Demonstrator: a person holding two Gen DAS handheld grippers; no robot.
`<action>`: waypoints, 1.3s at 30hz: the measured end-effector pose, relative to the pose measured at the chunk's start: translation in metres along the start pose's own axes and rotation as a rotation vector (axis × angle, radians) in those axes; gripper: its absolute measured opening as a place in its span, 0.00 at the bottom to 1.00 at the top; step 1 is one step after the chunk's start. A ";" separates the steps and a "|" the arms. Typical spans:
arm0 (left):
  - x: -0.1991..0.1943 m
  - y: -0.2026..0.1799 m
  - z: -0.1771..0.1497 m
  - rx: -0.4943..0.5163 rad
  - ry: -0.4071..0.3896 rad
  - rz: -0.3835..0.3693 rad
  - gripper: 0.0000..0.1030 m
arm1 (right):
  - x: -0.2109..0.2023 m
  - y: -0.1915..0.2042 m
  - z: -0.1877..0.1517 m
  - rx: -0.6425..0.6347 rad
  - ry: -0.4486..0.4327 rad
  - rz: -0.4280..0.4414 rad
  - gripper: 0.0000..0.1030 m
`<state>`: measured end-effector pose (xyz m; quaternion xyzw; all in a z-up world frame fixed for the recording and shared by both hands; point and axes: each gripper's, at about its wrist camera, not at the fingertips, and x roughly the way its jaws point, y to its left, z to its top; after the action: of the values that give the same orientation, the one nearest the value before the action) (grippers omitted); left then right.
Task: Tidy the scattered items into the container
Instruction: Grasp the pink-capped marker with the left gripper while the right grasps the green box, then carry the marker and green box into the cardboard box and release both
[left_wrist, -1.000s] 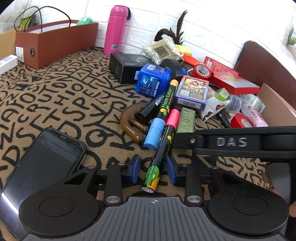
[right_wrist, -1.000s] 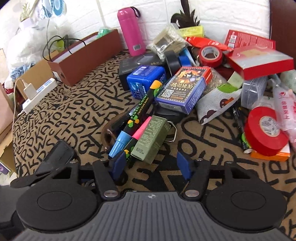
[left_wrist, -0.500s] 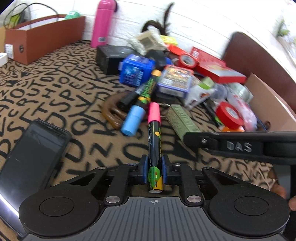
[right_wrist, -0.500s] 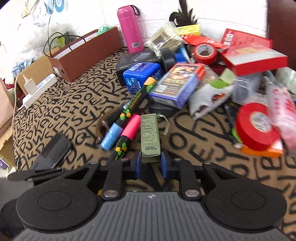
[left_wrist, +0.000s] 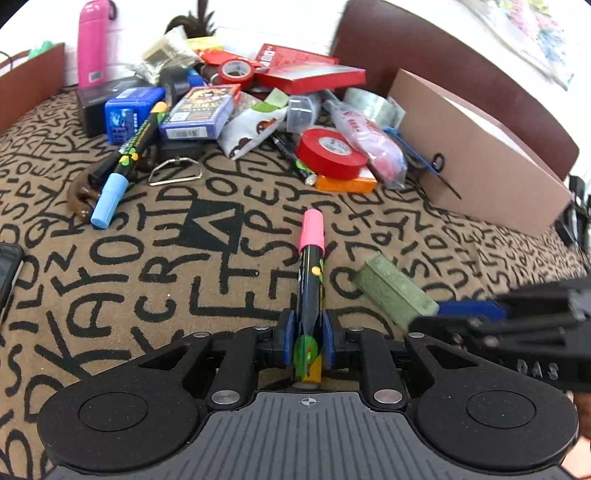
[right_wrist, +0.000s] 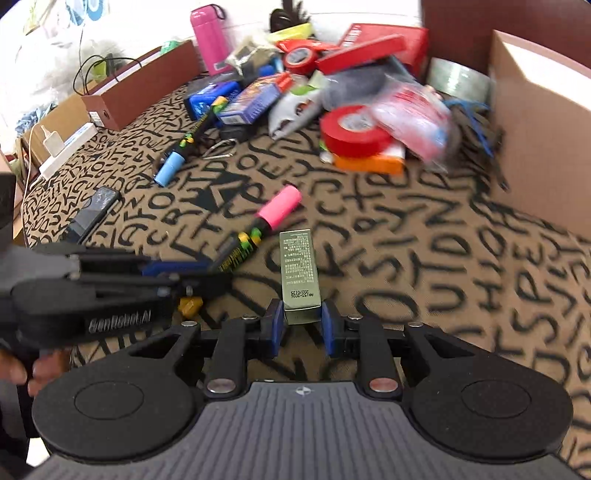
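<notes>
A black marker with a pink cap (left_wrist: 312, 258) sticks forward from my left gripper (left_wrist: 309, 332), held above the patterned cloth. The jaws are easing open, but the blue pads still hold the marker's tail. My right gripper (right_wrist: 300, 321) is shut on the near end of a small olive-green box (right_wrist: 298, 266). That green box (left_wrist: 391, 291) also shows just right of the marker in the left wrist view. The two grippers are side by side. An open cardboard box (right_wrist: 535, 129) stands to the right, with its long side (left_wrist: 480, 147) facing me.
A heap of items lies at the back, including a red tape roll (left_wrist: 330, 151), a blue-capped marker (left_wrist: 122, 166), a wire ring (left_wrist: 177, 171) and a blue card box (left_wrist: 201, 112). A phone (left_wrist: 7, 273) lies at the left edge. A brown box (right_wrist: 144, 85) stands far left.
Both grippers closed, the left on the pink-capped marker and the right on the green box, lifted them out of the heap and carried them right toward the cardboard box.
</notes>
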<state>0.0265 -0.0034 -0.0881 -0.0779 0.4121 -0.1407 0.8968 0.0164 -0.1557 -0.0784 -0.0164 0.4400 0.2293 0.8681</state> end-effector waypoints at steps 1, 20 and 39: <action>0.001 -0.001 0.002 -0.002 0.001 0.005 0.35 | -0.001 0.000 -0.001 -0.002 -0.010 -0.007 0.26; 0.024 -0.020 0.020 0.050 0.030 0.030 0.30 | 0.014 -0.006 0.002 -0.070 -0.023 -0.043 0.26; 0.029 -0.020 0.022 0.065 0.024 0.023 0.30 | 0.025 -0.009 0.012 -0.074 -0.017 -0.057 0.27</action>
<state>0.0575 -0.0306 -0.0891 -0.0422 0.4187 -0.1445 0.8956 0.0418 -0.1513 -0.0922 -0.0592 0.4232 0.2206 0.8768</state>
